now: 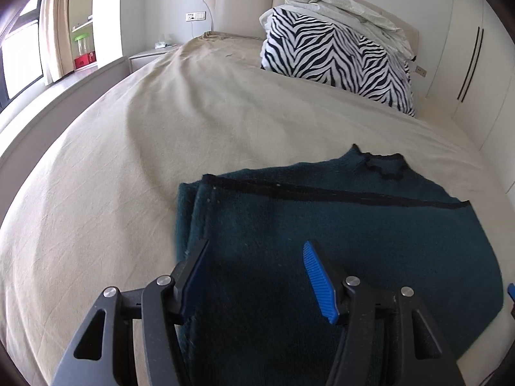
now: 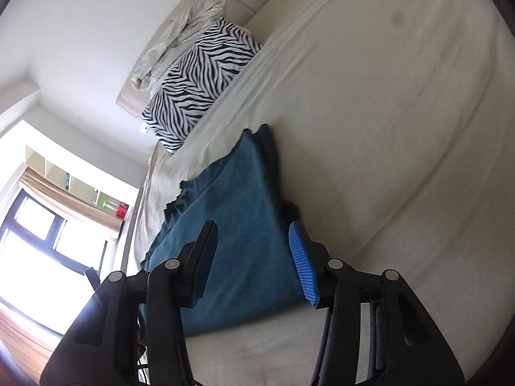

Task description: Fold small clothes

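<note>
A dark teal knit garment (image 1: pixel 338 225) lies flat on the beige bed sheet (image 1: pixel 128 177), its left side folded over and its neckline at the far edge. My left gripper (image 1: pixel 256 247) hovers open over the garment's near left part, holding nothing. In the right wrist view the same garment (image 2: pixel 238 225) lies between my right gripper's open fingers; my right gripper (image 2: pixel 252 231) is just above it and empty. A blue fingertip (image 1: pixel 511 289) of the right gripper shows at the left wrist view's right edge.
A zebra-print pillow (image 1: pixel 338 54) with a crumpled white cover (image 1: pixel 347 6) on top leans against the beige headboard (image 1: pixel 241 3). A nightstand (image 1: pixel 151 54) and window (image 1: pixel 19 58) are at the far left. White wardrobe doors (image 1: pixel 476 64) stand at the right.
</note>
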### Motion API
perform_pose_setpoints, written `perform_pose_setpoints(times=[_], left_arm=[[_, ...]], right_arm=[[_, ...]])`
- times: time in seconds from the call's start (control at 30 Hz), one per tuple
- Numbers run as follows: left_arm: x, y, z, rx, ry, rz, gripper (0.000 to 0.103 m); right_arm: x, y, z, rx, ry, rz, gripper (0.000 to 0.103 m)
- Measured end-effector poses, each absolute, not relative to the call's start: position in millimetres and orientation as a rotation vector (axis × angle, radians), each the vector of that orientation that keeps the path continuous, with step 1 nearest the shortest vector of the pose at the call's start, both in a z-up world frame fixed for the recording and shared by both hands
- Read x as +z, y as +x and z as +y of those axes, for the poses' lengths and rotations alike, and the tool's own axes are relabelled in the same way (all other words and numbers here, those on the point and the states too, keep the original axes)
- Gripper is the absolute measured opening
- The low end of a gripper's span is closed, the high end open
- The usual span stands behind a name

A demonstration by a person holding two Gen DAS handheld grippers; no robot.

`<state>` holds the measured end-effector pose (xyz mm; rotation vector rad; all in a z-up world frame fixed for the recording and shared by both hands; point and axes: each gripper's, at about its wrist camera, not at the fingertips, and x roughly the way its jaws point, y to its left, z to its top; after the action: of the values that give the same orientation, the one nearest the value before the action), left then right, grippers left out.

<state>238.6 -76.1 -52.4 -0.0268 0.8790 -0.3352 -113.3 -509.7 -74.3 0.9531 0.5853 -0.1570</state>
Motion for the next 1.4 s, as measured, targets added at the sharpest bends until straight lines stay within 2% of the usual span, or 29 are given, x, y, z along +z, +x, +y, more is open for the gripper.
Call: perform_pose_setpoints(times=[0.13, 0.27, 0.4, 0.63, 0.67, 0.73, 0.8, 1.0, 1.1, 1.4], left_arm=[[-48.1, 191.6, -91.1, -0.453, -0.049, 0.942, 0.063], [-71.3, 186.6, -79.5, -0.392, -0.063, 1.000, 0.062], [-83.6, 189.9, -43.7, -0.436, -0.195, 1.020, 0.051], [-78.1, 175.5, 8.3, -0.466, -0.335, 1.008, 0.050], [-72.8, 170.9, 17.6, -0.462, -0.363, 0.991, 0.050], [-60.8, 163.3, 34.9, -0.428, -0.384, 0.938, 0.064], [-57.2, 164.2, 49.6, -0.420, -0.432, 0.918, 0.069], [-82.3, 195.8, 57.1, -0.458, -0.534, 1.034, 0.069], [-93.7, 205.0, 50.8, -0.480, -0.557, 1.076, 0.069], [-97.3, 221.6, 35.8, -0.591, -0.650, 1.126, 0.068]], right_arm=[[-56.8, -81.8, -440.7, 0.055, 0.906, 0.654, 0.049], [-70.2, -34.6, -380.0, 0.220, 0.877, 0.761, 0.049], [-110.2, -16.8, -374.8, 0.166, 0.917, 0.898, 0.046], [-116.9, -80.4, -450.3, 0.003, 1.088, 0.739, 0.046], [-111.7, -91.6, -457.7, -0.035, 1.080, 0.728, 0.046], [-98.5, -111.3, -466.8, -0.107, 1.047, 0.715, 0.049], [-85.2, -123.0, -470.3, -0.111, 1.021, 0.698, 0.049], [-49.7, -114.4, -441.7, 0.008, 0.954, 0.709, 0.049], [-39.2, -82.9, -407.5, 0.104, 0.929, 0.735, 0.050], [-40.3, -0.6, -334.0, 0.280, 0.882, 0.846, 0.051]])
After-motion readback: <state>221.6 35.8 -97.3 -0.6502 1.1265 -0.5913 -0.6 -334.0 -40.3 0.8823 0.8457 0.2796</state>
